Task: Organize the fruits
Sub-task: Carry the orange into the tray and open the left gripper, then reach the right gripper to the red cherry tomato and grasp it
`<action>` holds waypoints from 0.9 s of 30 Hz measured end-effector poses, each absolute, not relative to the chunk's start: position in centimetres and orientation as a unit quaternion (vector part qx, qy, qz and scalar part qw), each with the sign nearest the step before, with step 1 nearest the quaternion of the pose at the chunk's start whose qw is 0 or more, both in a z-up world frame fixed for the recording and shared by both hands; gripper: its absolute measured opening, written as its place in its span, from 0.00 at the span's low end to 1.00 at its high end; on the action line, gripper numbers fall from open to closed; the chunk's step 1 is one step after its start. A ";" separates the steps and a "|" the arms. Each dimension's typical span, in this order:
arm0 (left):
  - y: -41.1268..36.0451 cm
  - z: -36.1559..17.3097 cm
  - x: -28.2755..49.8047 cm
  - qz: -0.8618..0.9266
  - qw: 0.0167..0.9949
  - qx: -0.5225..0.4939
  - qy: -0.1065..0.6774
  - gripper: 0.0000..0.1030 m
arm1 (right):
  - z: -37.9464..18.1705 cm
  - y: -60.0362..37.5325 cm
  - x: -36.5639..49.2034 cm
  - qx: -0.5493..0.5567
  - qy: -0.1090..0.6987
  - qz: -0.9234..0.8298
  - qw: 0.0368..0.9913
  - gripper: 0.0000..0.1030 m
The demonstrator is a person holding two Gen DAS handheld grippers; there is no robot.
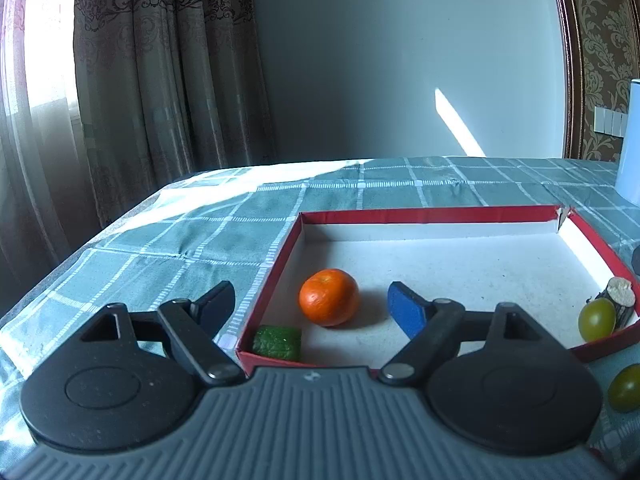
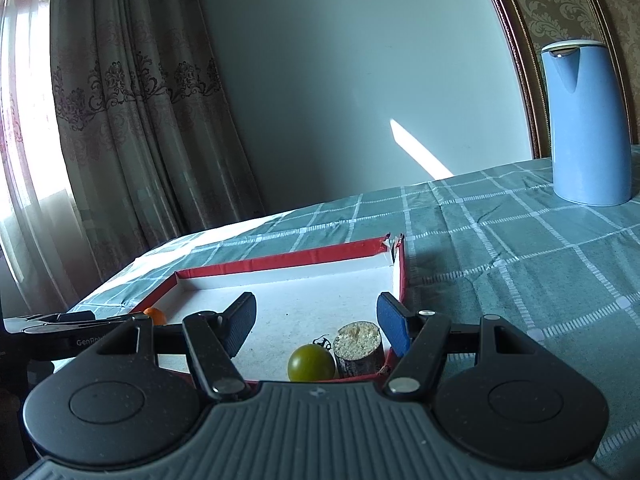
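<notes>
While the left tool [image 1: 310,306] is hanging over the near left corner of the red-rimmed box [image 1: 420,215], its fingers are standing spread wide, with nothing pressed between the pads. The orange [image 1: 329,297] is sitting free on the box's white floor, between the two fingers but touching neither. The black finger is reaching outside the box's left wall, and the blue one is lying inside, just right of the orange.

A green chunk [image 1: 277,342] is tucked into the box's near left corner, its lower edge cut off by the tool's grey body. At the box's near right corner a green round fruit [image 1: 597,319] is resting against a short dark log-like piece [image 1: 619,300] with a pale cut end; what that piece is remains hard to make out. Another green fruit [image 1: 625,387] is lying outside the box, on the checked tabletop [image 1: 160,248], partly clipped by the picture's edge.

From the right wrist view, the right tool [image 2: 316,322] is hovering over the box's near right corner, fingers parted and gripping nothing. The green fruit and the log piece are sitting below and between them, their bases hidden by the tool's body. Only a sliver of the orange is peeking past the left tool there. A blue jug [image 2: 586,124] is standing well beyond the box, on the far right.
</notes>
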State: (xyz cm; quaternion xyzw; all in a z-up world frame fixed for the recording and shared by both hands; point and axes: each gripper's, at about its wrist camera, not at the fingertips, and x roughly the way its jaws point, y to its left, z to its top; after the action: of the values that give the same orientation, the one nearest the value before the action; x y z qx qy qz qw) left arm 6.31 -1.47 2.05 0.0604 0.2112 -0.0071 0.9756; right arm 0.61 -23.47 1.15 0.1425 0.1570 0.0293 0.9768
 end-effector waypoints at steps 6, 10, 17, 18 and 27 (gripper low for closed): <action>0.1 2.1 3.1 -0.002 0.977 0.059 0.206 1.00 | 1.1 -23.7 0.3 0.147 0.148 0.027 0.978 0.70; 1.5 1.4 1.6 0.012 0.977 0.058 0.204 1.00 | 1.0 -23.8 0.2 0.147 0.146 0.024 0.978 0.70; 4.7 0.8 1.5 0.034 0.973 -0.019 0.227 1.00 | 0.8 -23.8 -1.2 0.150 0.126 0.027 0.980 0.70; 5.0 0.7 1.6 0.034 0.972 -0.028 0.231 1.00 | 0.7 -23.9 -1.6 0.152 0.125 0.029 0.980 0.70; 5.4 0.6 1.7 0.023 0.969 -0.044 0.241 1.00 | 0.3 -22.2 -5.0 0.139 0.143 0.079 0.977 0.70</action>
State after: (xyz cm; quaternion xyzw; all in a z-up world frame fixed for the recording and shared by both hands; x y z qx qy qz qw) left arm 1.75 5.40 0.63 -0.0435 0.2408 0.0225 0.9693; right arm -5.01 -22.23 0.26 0.1393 0.1430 0.0786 0.9767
